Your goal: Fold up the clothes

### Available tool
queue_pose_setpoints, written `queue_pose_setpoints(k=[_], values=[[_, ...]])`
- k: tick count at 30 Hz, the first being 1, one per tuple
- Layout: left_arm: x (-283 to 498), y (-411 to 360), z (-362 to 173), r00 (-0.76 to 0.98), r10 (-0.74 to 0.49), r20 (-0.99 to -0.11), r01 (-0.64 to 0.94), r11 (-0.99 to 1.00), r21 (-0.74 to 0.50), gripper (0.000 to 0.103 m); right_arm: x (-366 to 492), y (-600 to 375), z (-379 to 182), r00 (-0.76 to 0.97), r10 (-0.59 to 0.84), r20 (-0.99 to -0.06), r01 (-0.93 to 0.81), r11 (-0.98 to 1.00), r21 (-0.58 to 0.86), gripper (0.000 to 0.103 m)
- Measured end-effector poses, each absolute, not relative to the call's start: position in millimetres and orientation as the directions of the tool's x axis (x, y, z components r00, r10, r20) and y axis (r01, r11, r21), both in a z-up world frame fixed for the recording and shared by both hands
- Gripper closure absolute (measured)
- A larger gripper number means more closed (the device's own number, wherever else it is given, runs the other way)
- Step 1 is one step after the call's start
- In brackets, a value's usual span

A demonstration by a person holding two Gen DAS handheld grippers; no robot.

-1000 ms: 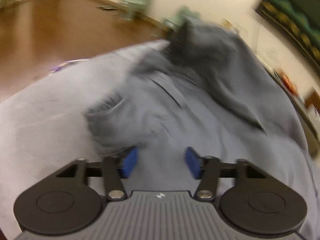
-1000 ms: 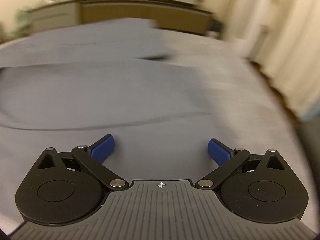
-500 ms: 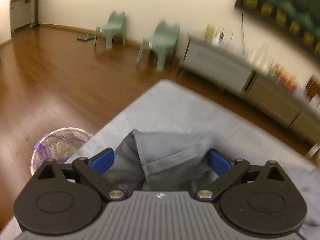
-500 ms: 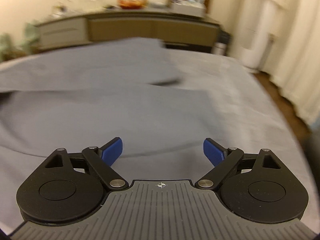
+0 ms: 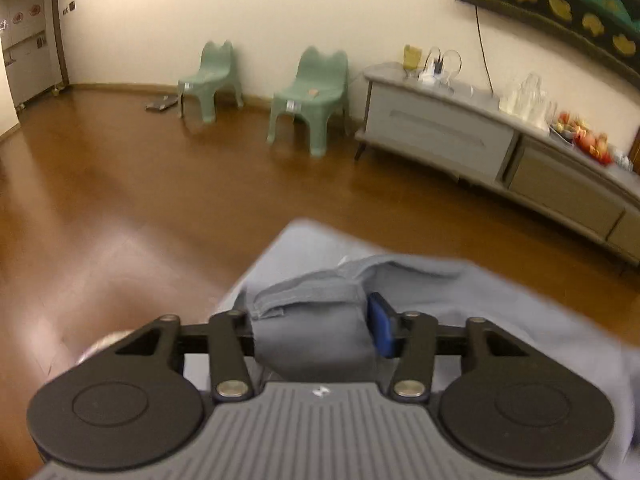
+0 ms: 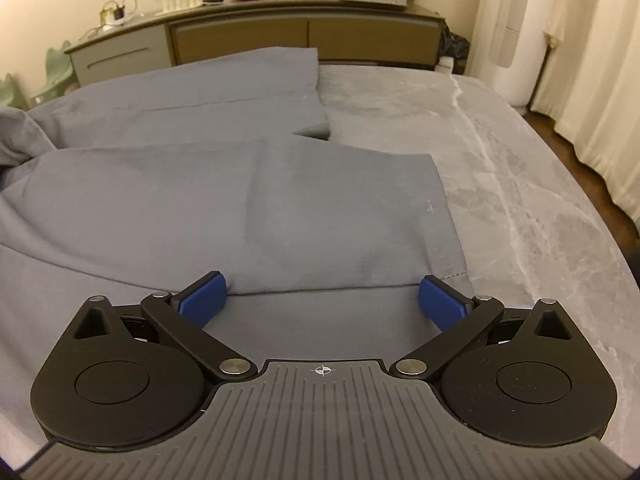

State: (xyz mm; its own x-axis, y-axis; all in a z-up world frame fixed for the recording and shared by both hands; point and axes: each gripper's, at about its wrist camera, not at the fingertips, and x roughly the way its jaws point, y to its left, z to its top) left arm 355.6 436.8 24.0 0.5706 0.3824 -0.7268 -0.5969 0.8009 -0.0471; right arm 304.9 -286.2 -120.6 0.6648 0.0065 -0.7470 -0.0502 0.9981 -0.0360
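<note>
Grey trousers lie spread on the grey marble table, both legs reaching toward the far edge. My right gripper is open just above the near leg, close to its hem, with nothing between the blue pads. In the left wrist view a bunched end of the trousers fills the space between the fingers of my left gripper. The jaws have narrowed onto that cloth. One blue pad shows and cloth hides the other. The table corner sits just beyond.
Brown wood floor drops away past the table's left corner. Two green chairs and a long grey sideboard stand against the far wall. A white appliance and curtains are to the right of the table.
My left gripper went from wide open around the bunched cloth to narrowed onto it, and its view tilted up toward the room. My right gripper moved nearer the leg hem and stayed open.
</note>
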Motion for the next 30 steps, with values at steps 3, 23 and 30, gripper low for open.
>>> queue_pose_setpoints(k=[3, 23, 30], values=[[277.6, 418.9, 6.4, 0.621, 0.317, -0.717, -0.581, 0.8, -0.15, 0.043, 300.3, -281.0, -113.8, 0.656, 0.029, -0.754, -0.089, 0.995, -0.04, 0.004], [229.5, 441.6, -8.1, 0.476, 0.309, -0.823, -0.759, 0.617, -0.208, 0.011, 213.0, -110.6, -77.2, 0.648, 0.416, -0.639, -0.62, 0.775, -0.124, 0.008], [179.5, 447.1, -18.2, 0.614, 0.332, -0.716, -0.676, 0.69, -0.259, 0.003, 221.9, -109.9, -88.6, 0.627, 0.375, -0.682, -0.606, 0.785, -0.125, 0.007]])
